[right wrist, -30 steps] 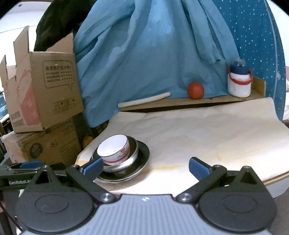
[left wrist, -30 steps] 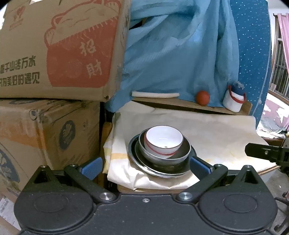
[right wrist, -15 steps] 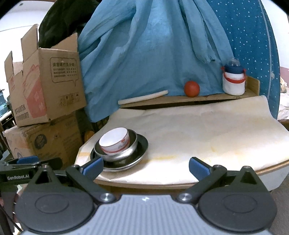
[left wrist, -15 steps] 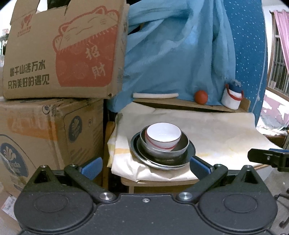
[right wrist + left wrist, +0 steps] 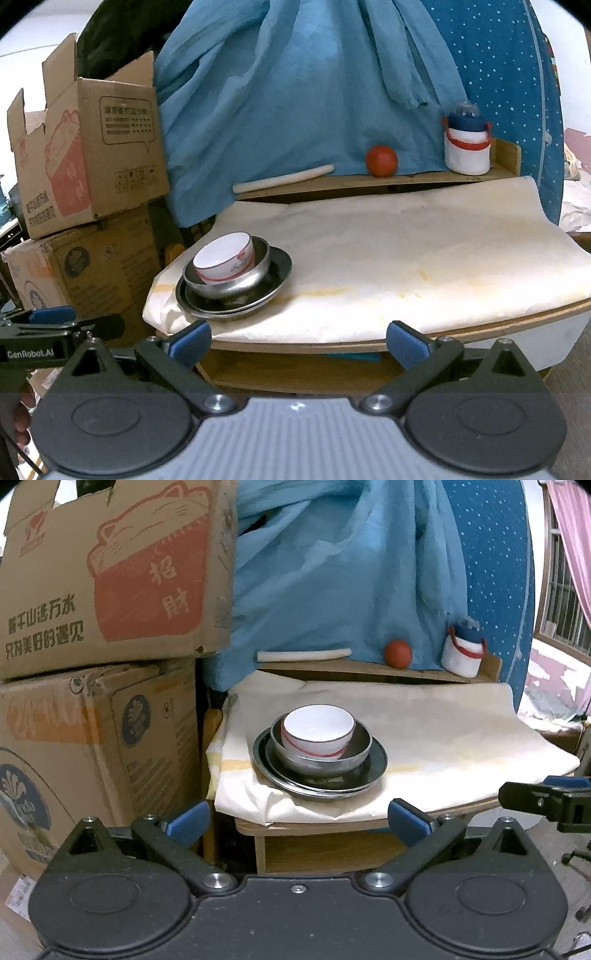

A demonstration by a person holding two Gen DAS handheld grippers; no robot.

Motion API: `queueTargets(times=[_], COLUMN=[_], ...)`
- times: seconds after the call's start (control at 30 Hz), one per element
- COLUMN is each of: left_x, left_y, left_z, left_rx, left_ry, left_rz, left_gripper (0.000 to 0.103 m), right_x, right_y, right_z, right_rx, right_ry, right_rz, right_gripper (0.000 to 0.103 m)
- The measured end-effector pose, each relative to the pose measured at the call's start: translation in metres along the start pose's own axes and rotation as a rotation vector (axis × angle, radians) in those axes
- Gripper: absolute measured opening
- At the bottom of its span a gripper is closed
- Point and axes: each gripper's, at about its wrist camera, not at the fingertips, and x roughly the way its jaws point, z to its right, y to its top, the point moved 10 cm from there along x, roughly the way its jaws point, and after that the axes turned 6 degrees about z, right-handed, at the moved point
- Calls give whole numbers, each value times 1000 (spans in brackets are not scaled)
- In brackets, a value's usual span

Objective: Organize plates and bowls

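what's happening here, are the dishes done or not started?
Looks done, or nearly. A person holds a hand-held gripper in each hand; the left and right are both open, empty and short of the table. The dishes sit nested at its left corner: white bowl inside the metal bowl, which sits on the plates. Nothing is touching the stack.
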Motion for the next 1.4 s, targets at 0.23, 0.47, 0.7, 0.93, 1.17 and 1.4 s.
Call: queueTargets(times=[0.23,0.47,0.7,0.93,1.17,1.4], left_x=[2,0,-2,-2,-2,-2], left_y=[-1,-3,-1,-1,-2,-1], left_z=[-5,-9,-13,-11,-14,-15], left_rx=[-7,-17,-25,-29,-33,-36], left_ry=[24,39,48,49,54,55], left_rz=[-12,-9,0,2,-1,3], left_gripper=[102,102,102,102,102,102], right_x=[0,3,3,4,5,5], right_y=[0,-3,-4,-3,-2,1], right_z=[4,3,3,3,3,4], right_rx=[2,-10,-17,-19,-26,-38], right_ry=[-4,1,1,0,0,8], right_rz=[-6,-26,-32,-29,-26,-26], right_gripper=[103,103,103,103,103,103])
